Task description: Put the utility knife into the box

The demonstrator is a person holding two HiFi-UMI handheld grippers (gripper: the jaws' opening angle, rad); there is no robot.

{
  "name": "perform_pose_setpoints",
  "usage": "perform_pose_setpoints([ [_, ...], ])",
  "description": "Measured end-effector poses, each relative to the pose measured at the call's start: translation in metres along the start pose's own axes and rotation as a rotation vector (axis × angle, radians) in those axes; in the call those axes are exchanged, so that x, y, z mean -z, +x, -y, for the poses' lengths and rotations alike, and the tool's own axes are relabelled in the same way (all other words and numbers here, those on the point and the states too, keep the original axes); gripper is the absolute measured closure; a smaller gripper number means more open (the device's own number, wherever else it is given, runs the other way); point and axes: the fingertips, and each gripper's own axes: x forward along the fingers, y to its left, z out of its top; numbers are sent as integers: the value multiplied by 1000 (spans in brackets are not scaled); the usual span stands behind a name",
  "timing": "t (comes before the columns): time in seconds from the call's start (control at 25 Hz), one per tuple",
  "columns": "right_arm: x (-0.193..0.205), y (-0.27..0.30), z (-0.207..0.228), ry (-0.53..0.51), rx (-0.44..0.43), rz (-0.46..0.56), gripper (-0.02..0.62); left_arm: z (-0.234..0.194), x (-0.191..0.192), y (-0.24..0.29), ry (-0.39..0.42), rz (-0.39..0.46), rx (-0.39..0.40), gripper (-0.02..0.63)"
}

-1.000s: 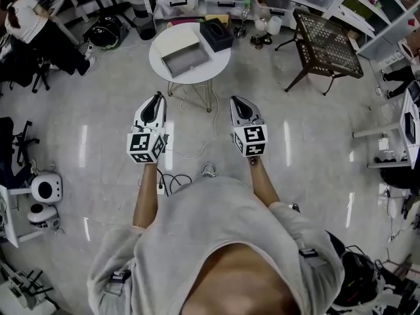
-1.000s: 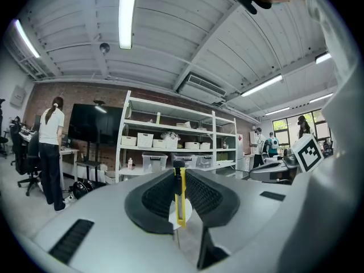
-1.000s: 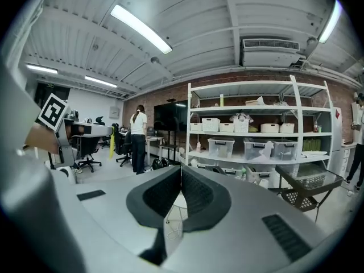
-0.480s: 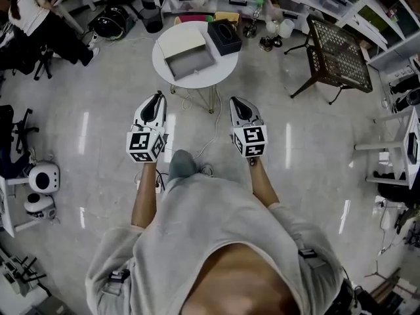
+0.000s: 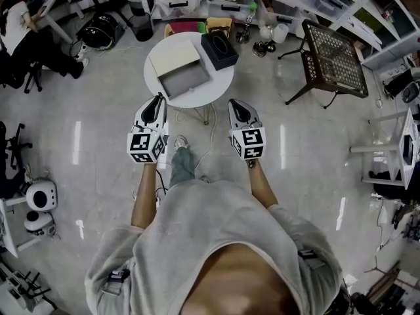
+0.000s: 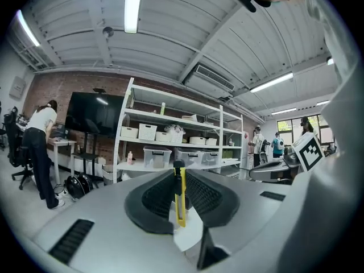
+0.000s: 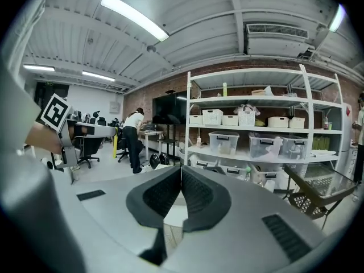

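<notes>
My left tongs [image 5: 156, 100] clamp the yellow utility knife [image 6: 180, 203]; my right tongs [image 5: 236, 105] are pressed together, empty, near the open box [image 5: 186, 83] on the round tabletop [image 5: 222, 77].

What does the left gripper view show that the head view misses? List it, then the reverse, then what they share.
Only the left gripper view: a yellow utility knife stands upright, clamped between the fingers of the left gripper. From above, that gripper's body hides it.

Only the head view: the open box and the black tissue box, side by side on the round white table just ahead of both grippers.

Both: the white shelving with storage bins, and a person at a desk off to the left.
</notes>
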Motion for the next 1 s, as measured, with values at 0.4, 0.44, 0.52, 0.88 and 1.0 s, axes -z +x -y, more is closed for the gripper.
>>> perform_pose_setpoints([
  [0.4,-38,93,28,-4,65,-12,565,-61,-16,89,-18,-6,71,537],
  [0.44,-42,102,29,-3,72,-12,565,-69,-18,97,-18,-8,77,537],
  [0.52,-50,119,32,-3,86,-7,565,-83,-22,112,-18,-9,91,537],
  [0.88,-69,177,41,9,148,-18,565,-133,-33,164,-16,-17,142,537],
  [1.0,-68,186,40,12,159,-33,565,-141,-29,174,-19,-29,159,537],
])
